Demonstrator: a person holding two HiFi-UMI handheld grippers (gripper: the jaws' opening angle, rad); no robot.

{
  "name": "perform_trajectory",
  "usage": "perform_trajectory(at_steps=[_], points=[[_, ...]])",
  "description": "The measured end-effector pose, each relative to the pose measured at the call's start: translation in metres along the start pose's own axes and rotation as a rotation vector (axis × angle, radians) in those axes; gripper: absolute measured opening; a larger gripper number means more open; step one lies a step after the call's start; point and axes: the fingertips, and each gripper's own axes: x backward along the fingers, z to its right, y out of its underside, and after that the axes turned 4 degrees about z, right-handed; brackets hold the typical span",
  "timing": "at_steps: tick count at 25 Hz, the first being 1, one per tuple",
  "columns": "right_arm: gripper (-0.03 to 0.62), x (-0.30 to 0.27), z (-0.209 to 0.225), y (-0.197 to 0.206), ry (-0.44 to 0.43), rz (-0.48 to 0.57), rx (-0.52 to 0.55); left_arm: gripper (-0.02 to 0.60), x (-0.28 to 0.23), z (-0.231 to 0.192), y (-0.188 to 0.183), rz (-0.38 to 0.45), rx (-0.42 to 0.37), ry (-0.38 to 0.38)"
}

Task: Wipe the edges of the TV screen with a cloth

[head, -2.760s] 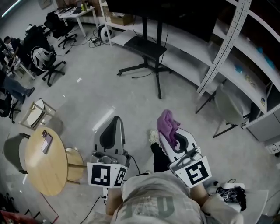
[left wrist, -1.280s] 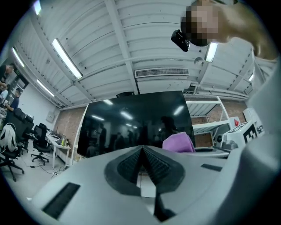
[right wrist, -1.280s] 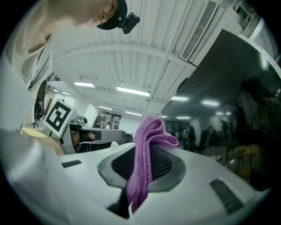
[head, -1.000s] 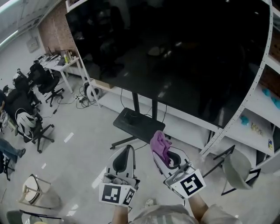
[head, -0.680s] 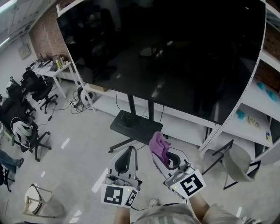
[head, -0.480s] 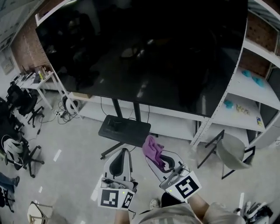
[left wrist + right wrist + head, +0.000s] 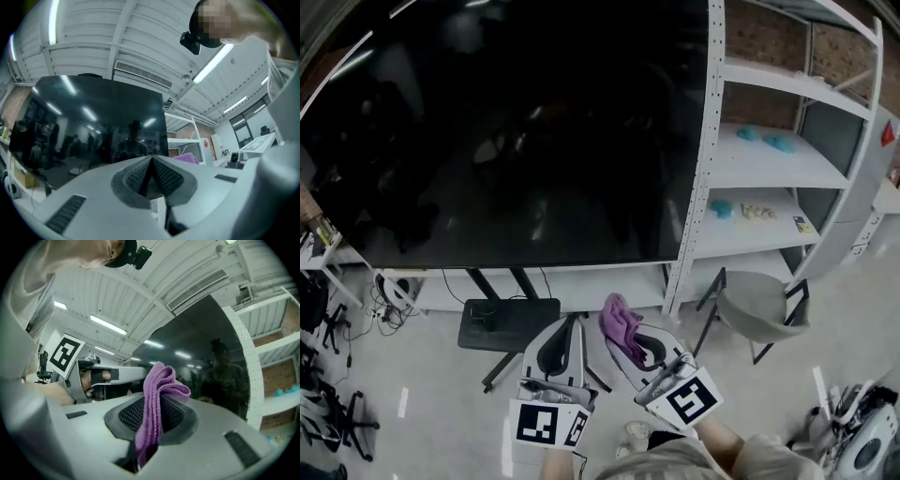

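Observation:
A big dark TV screen fills the upper left of the head view on a black wheeled stand. The same TV screen shows ahead in the left gripper view, and the TV screen in the right gripper view. My right gripper is shut on a purple cloth, below the screen's lower right corner and apart from it. The purple cloth sticks up from between the jaws. My left gripper is shut with nothing in it, beside the right one.
A white perforated shelf post stands right beside the TV's right edge, with shelves carrying small blue items behind it. A grey chair is at the lower right. Cables and a desk edge lie at the far left on the floor.
The view has swung right along the TV toward its right edge and the shelving. Both grippers stay low in front, the right one still holding the cloth.

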Motion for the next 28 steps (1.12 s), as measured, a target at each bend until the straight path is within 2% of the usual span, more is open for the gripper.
perform_trajectory(at_steps=[6, 11, 15, 18, 21, 23, 28], points=[[0.055, 0.024, 0.064, -0.011, 0.141, 0.014, 0.106, 0.015, -0.061, 0.033, 0.012, 0.015, 0.052, 0.106], [0.054, 0.04, 0.1, -0.017, 0.226, 0.019, 0.109, 0.015, -0.096, 0.057, 0.016, 0.021, 0.082, 0.193], [0.054, 0.054, 0.137, -0.01, 0.324, -0.006, 0.091, 0.015, -0.116, 0.062, 0.017, 0.018, 0.098, 0.23], [0.054, 0.058, 0.158, -0.016, 0.356, -0.015, 0.141, 0.015, -0.131, 0.067, 0.017, 0.013, 0.144, 0.263], [0.054, 0.059, 0.183, -0.043, 0.373, 0.009, 0.239, 0.015, -0.153, 0.074, -0.005, 0.055, 0.265, 0.362], [0.054, 0.058, 0.211, -0.071, 0.402, 0.027, 0.323, 0.015, -0.175, 0.074, -0.031, 0.093, 0.296, 0.41], [0.054, 0.025, 0.27, -0.177, 0.402, 0.102, 0.559, 0.015, -0.229, 0.075, -0.107, 0.18, 0.18, 0.45]])
